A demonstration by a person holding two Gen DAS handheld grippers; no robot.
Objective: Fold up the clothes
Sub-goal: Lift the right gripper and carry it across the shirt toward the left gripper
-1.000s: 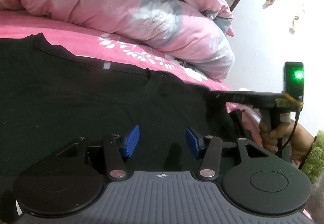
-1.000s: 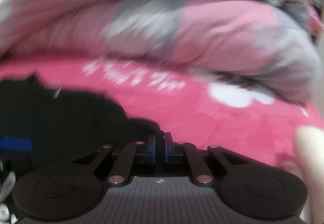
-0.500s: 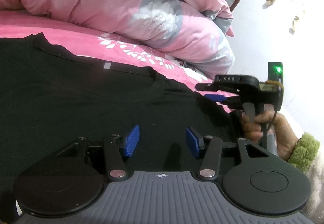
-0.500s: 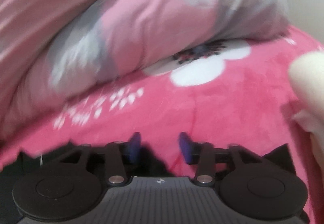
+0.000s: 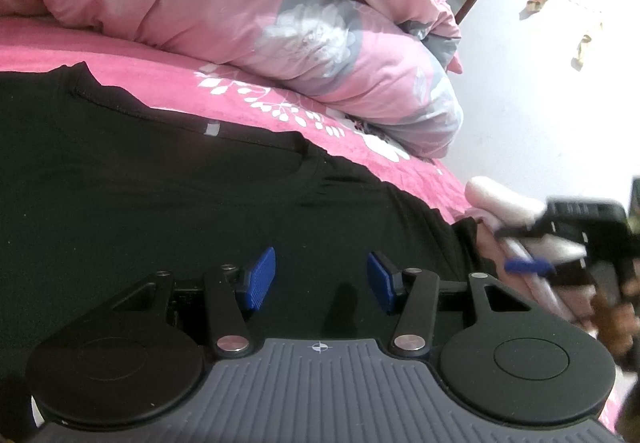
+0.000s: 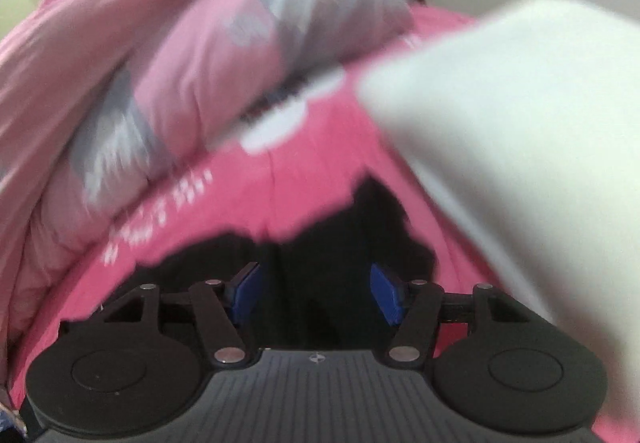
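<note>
Pink bedding frames the work: a bed (image 5: 132, 55) with a flowered sheet, and a rumpled pink-and-grey duvet (image 5: 248, 15) heaped along its far side. On the near half of the bed lies the black T-shirt (image 5: 160, 183), spread flat, its collar towards the far edge and its cloth smooth apart from small creases near the neckline. The left tongs (image 5: 321, 279) hover above it, half open and empty. At the shirt's right edge the right tongs (image 6: 316, 293) are opening with nothing pinched, black cloth beneath them. The fold looks in mid-course; next, probably, comes a fresh pinch on an edge.
</note>
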